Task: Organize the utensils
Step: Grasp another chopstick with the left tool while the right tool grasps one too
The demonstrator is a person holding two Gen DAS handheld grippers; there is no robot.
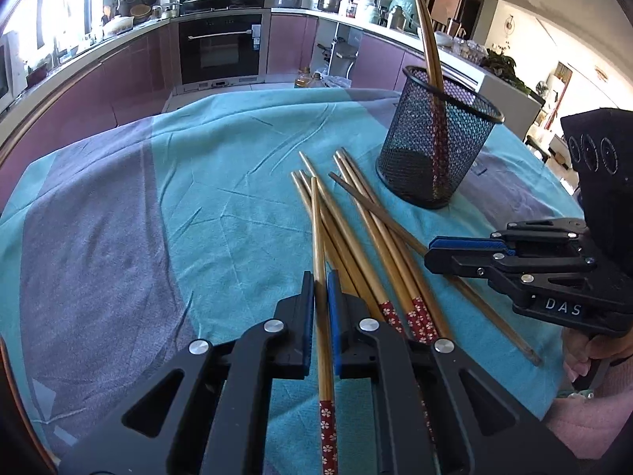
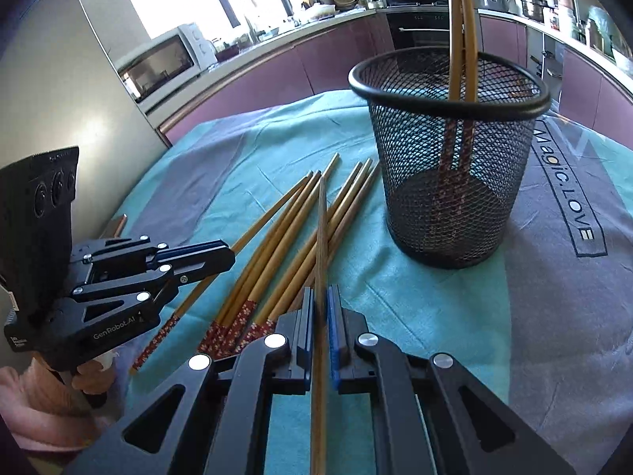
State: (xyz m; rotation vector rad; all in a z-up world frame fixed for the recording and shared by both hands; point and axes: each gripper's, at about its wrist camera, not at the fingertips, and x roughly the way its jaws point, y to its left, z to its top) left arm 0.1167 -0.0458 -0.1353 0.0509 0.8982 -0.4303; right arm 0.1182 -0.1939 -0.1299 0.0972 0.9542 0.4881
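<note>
The left gripper has its fingers clenched on a light bamboo chopstick whose red flower-patterned end runs back between the arms toward the camera, its bare tip pointing far across the table. The right gripper likewise grips a darker brown chopstick that lies straight along its fingers. Both chopsticks belong to a loose pile of chopsticks fanned on the teal and grey tablecloth, patterned ends near, plain tips far. Just to the far right of the pile stands an upright black mesh holder with two chopsticks leaning inside it, patterned ends down. Both grippers point steeply downward, side by side and near each other; a hand in a pink sleeve grasps the right one's handle. The held chopsticks' near ends are cut off at the picture edges, and the holder's sticks run beyond the top of the right view.
</note>
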